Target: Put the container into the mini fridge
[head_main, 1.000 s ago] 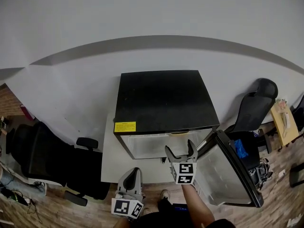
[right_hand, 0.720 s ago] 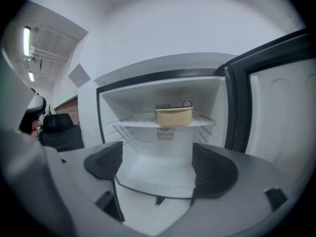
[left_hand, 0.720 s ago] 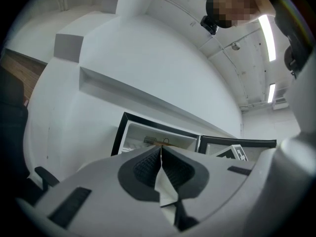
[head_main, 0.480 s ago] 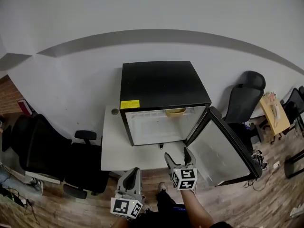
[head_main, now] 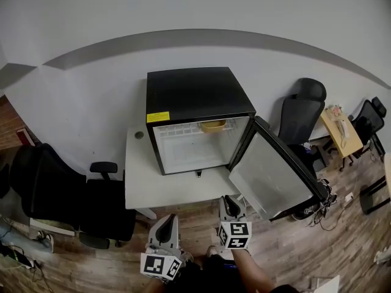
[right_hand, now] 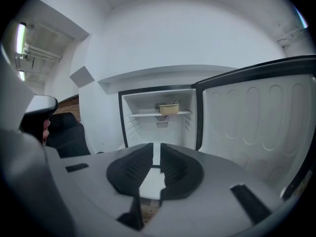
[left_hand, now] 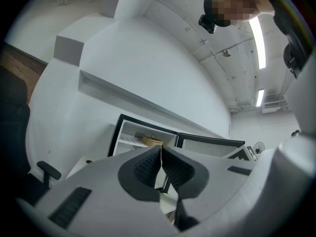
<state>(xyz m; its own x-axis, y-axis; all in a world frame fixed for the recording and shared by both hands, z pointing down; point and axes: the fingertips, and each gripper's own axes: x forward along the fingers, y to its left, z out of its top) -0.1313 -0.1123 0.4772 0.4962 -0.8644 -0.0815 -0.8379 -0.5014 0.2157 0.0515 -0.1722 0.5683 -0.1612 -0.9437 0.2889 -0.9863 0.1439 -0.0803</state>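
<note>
Two hand-held grippers sit low in the head view, over wood floor. Left gripper: jaws together, nothing in them. Right gripper: jaws have just been closing and are now nearly together with a slim gap, nothing between them. Beyond them is a white table with the mini fridge on it, its door swung wide open to the right. The tan container sits inside on the upper shelf, right side. Black chair left of the table, second chair right. White wall behind.
</note>
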